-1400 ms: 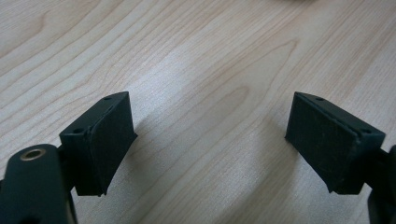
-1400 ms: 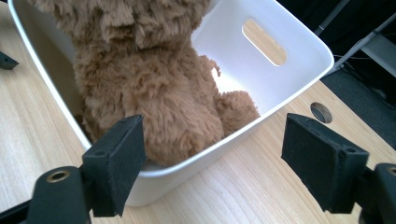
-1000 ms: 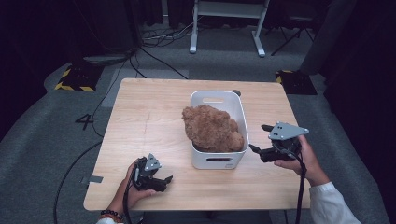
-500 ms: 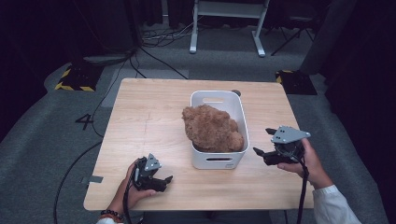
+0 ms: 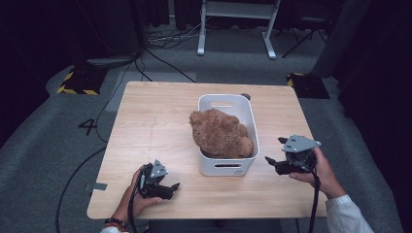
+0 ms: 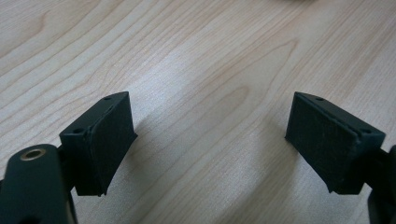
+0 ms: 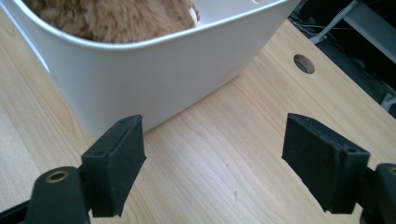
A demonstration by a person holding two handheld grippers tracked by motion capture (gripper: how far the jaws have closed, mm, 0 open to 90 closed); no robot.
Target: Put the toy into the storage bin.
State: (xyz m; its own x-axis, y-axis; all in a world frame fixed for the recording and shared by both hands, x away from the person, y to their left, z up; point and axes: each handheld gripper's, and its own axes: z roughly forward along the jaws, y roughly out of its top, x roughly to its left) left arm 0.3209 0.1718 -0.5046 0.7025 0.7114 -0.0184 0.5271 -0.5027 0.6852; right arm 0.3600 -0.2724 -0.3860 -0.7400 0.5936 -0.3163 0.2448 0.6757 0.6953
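Two grippers sit low at the near edge of the pale wooden surface, both with jaws spread and nothing between them. The left gripper rests near the near left corner; the right gripper hovers just beside the white rectangular plastic bin, which stands right of centre. A brown fluffy plush toy fills the bin, bulging over its left rim.
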